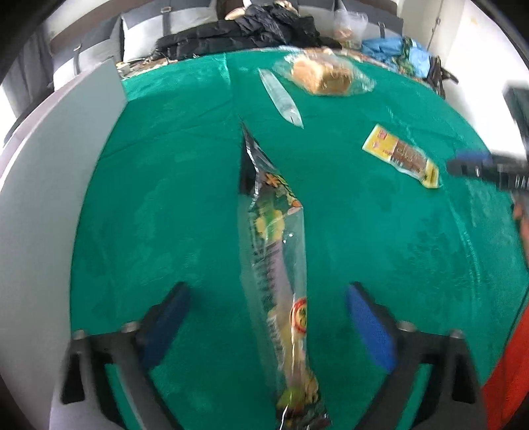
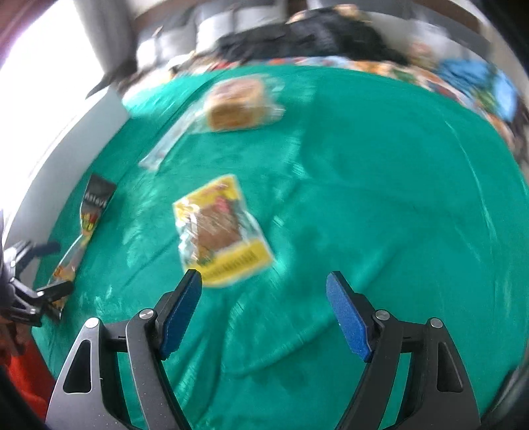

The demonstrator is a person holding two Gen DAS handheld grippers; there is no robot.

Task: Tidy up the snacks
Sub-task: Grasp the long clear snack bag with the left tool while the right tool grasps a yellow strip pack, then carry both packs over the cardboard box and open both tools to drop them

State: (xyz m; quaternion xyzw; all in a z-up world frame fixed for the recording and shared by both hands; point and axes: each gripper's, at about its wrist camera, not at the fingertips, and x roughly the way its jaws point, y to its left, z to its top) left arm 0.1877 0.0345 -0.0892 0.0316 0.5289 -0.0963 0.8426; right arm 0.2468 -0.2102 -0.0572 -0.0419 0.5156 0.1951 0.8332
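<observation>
Several snacks lie on a green cloth (image 1: 172, 205). A long, narrow snack bag with a black top (image 1: 274, 264) runs between the fingers of my open left gripper (image 1: 267, 317); it also shows at the left of the right wrist view (image 2: 87, 218). A yellow packet with a brown cake (image 2: 221, 231) lies just beyond my open right gripper (image 2: 264, 297), near its left finger; it shows in the left wrist view too (image 1: 401, 155). A wrapped bread loaf (image 1: 320, 76) (image 2: 236, 104) and a clear narrow packet (image 1: 281, 97) (image 2: 165, 145) lie farther back.
A grey wall or panel (image 1: 49, 185) borders the cloth on the left. Dark clothes (image 1: 251, 29) and blue items (image 1: 393, 49) are piled behind the cloth. The right gripper (image 1: 489, 168) enters the left wrist view at the right edge.
</observation>
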